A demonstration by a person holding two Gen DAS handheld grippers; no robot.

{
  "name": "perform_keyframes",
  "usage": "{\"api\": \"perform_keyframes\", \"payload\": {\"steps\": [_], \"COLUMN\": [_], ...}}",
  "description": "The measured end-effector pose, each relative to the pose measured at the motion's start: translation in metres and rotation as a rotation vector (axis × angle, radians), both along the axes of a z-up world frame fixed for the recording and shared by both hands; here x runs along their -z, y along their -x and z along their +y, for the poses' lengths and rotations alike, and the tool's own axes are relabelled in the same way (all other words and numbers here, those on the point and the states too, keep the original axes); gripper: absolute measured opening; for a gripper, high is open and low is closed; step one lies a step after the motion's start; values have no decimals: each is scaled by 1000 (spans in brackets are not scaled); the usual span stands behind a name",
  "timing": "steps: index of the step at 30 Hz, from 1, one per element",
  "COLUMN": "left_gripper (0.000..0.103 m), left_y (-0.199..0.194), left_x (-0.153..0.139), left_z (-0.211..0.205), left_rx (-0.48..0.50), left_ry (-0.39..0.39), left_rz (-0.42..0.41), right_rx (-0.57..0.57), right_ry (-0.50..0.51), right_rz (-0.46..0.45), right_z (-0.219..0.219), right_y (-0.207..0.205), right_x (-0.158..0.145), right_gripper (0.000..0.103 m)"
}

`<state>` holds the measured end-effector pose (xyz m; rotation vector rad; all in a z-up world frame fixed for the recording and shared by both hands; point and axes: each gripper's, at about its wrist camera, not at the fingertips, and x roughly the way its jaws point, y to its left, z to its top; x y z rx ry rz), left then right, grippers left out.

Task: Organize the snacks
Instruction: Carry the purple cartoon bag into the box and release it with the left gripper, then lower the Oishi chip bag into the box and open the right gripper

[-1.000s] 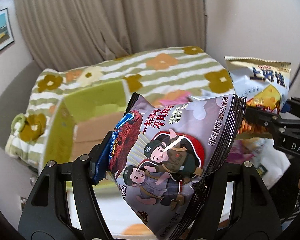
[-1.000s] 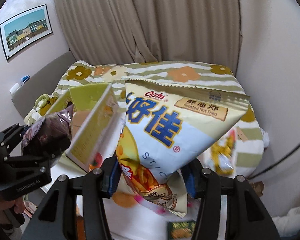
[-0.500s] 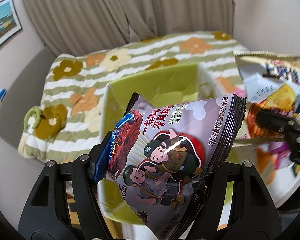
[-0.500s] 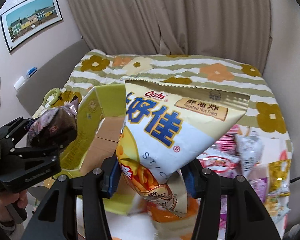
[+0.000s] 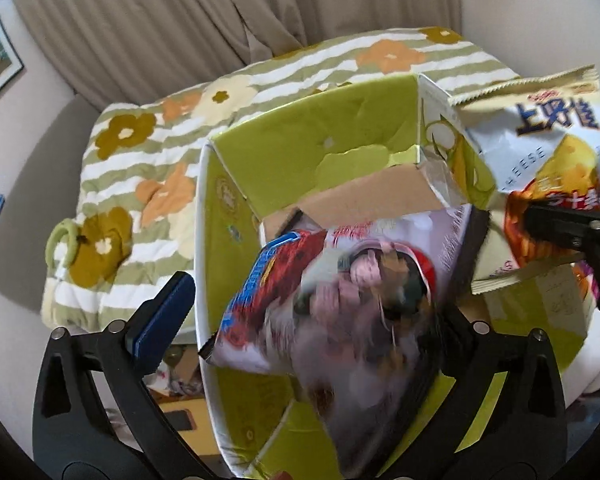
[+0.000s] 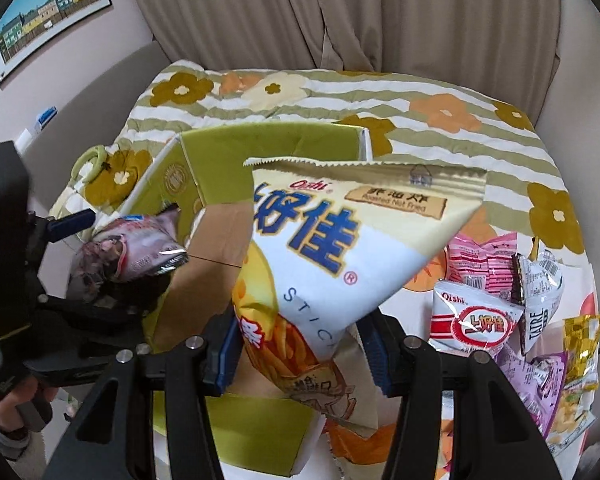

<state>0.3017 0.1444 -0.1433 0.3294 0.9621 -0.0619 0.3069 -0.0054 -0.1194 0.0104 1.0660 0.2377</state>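
The purple snack bag [image 5: 340, 292], printed with cartoon figures and a red patch, shows blurred over the open mouth of the green cardboard box [image 5: 300, 148], its lower corner down inside the walls. The box stands on a bed under a striped flower-print blanket [image 6: 440, 96], flaps up, brown cardboard floor showing, with free room inside toward the far wall. The left hand-held gripper [image 5: 312, 320] has its fingers spread wide, the blue pad [image 5: 160, 320] on one side well clear of the bag; whether the other finger touches the bag I cannot tell. The right hand-held gripper [image 6: 300, 348] is clenched on the lower end of a cream Oishi cheese stick bag [image 6: 340, 248], which stands up above the near right part of the box, its serrated top edge level. To the right, a heap of small snack packets [image 6: 512, 292] lies on the bed, close beside the box.
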Motion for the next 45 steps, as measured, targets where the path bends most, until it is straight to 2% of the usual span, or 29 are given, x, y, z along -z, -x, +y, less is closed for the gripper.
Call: {"api": "perform_keyframes", "payload": {"steps": [3, 6, 8, 12, 17, 23, 24, 26, 28, 29, 33, 37, 45], "left_gripper": [103, 103, 103, 103, 103, 103, 103, 103, 103, 103, 103, 103, 103], "left_y": [3, 7, 11, 16, 23, 30, 31, 33, 35, 36, 42, 49, 71], "left_x": [-5, -8, -10, -12, -15, -12, -12, -14, -14, -14, -12, -16, -51], "left_z": [3, -2, -4, -1, 19, 43, 45, 51, 54, 55, 56, 55, 49], "left_rx": [-24, -8, 6, -41, -114, -188, -195, -211, -221, -224, -233, -235, -240], "left_ry": [10, 5, 35, 11, 28, 42, 46, 61, 64, 65, 70, 87, 104], "left_rz": [4, 15, 17, 2, -2, 5, 4, 1, -3, -3, 0, 1, -78], "right_rx": [-29, -46, -56, -79, -144, -170, -166, -153, -146, -148, -170, -178, -155], "right_ry": [-7, -8, -17, -35, -60, -50, -42, -27, -24, -19, 22, 9, 39], "right_rz": [13, 17, 18, 24, 52, 91, 92, 82, 47, 26, -11, -10, -64], "right_z": [-2, -3, -7, -8, 10, 32, 33, 35, 34, 33, 33, 29, 26], "right_y": [-4, -6, -6, -9, -14, -32, -34, -35, -31, -28, -15, -4, 20], "right_x": [1, -2, -3, -5, 0, 23, 26, 28, 27, 25, 20, 14, -18], "right_gripper": [49, 49, 49, 49, 49, 49, 51, 62, 98, 103, 103, 103, 103]}}
